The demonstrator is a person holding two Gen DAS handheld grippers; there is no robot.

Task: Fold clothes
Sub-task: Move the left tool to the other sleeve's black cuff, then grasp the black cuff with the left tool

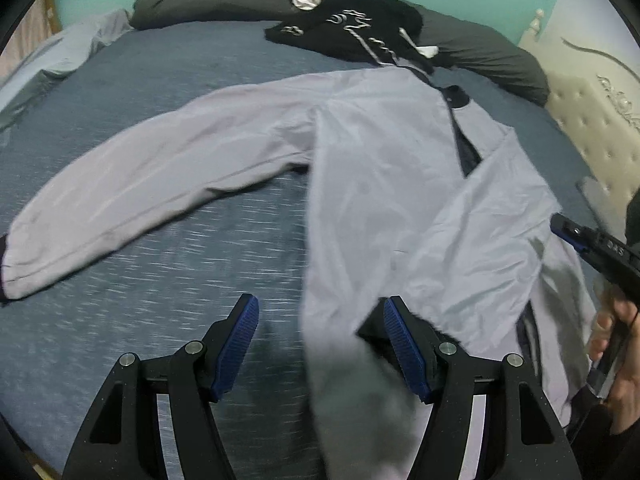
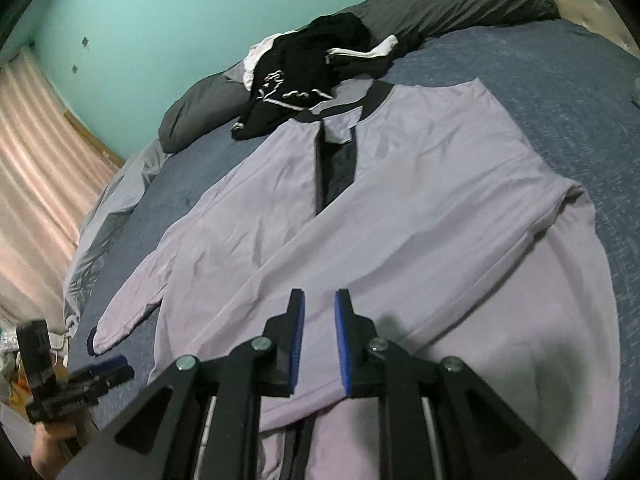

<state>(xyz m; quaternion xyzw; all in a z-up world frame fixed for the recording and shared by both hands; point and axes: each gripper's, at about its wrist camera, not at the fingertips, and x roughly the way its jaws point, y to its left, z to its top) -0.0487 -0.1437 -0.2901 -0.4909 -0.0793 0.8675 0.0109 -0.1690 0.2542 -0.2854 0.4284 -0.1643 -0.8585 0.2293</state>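
While the lilac jacket (image 2: 400, 208) lies spread on the bed (image 2: 540, 80), the right tool (image 2: 319, 300) hovers over its hem, slightly parted and empty; the left tool (image 1: 320, 308) gapes wide, fabric between its fingers, ungripped.

A pale lilac-grey jacket (image 2: 400, 208) with dark trim along its open front and collar is spread face up on a blue bed. One sleeve (image 1: 132, 192) is stretched straight out to the side, ending in a dark cuff. The other sleeve is folded across the body. A crumpled black garment with white markings (image 1: 352, 28) is heaped just past the collar, touching it.
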